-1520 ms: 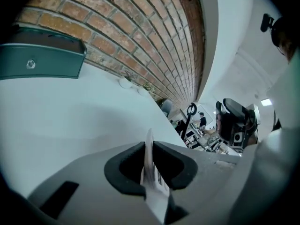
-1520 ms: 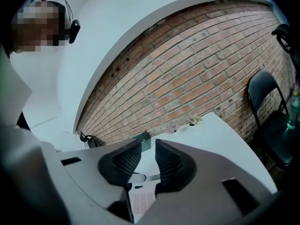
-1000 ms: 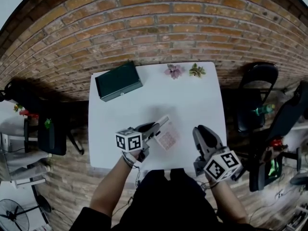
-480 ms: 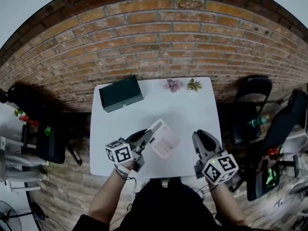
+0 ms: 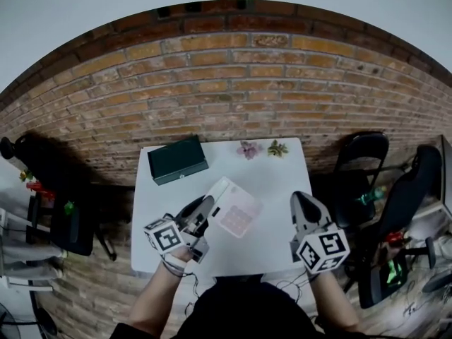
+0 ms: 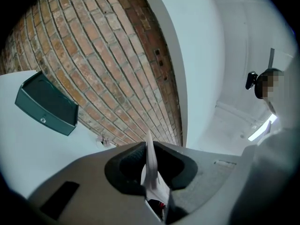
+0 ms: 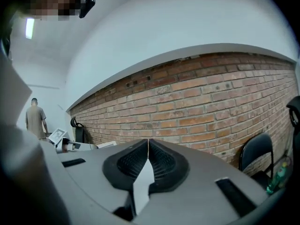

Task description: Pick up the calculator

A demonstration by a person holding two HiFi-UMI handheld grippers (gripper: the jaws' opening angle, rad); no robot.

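Note:
The calculator (image 5: 235, 212), white with pink keys, hangs tilted above the white table (image 5: 282, 182). My left gripper (image 5: 209, 205) is shut on its left edge. In the left gripper view the calculator (image 6: 150, 165) shows edge-on as a thin white slab, pinched between the dark pads (image 6: 129, 161). My right gripper (image 5: 302, 205) is held up at the right, apart from the calculator. Its jaws are shut, and in the right gripper view its tips (image 7: 148, 146) meet with nothing between them.
A dark green box (image 5: 178, 159) lies at the table's back left and also shows in the left gripper view (image 6: 47, 104). Two small flower pieces (image 5: 248, 149) (image 5: 277, 147) sit at the back edge by the brick wall. Black chairs (image 5: 360, 162) stand to the right. A person (image 7: 36, 118) stands far off.
Both grippers have risen. The left one has carried the calculator up off the table and tilted it. The head view now takes in more of the wall.

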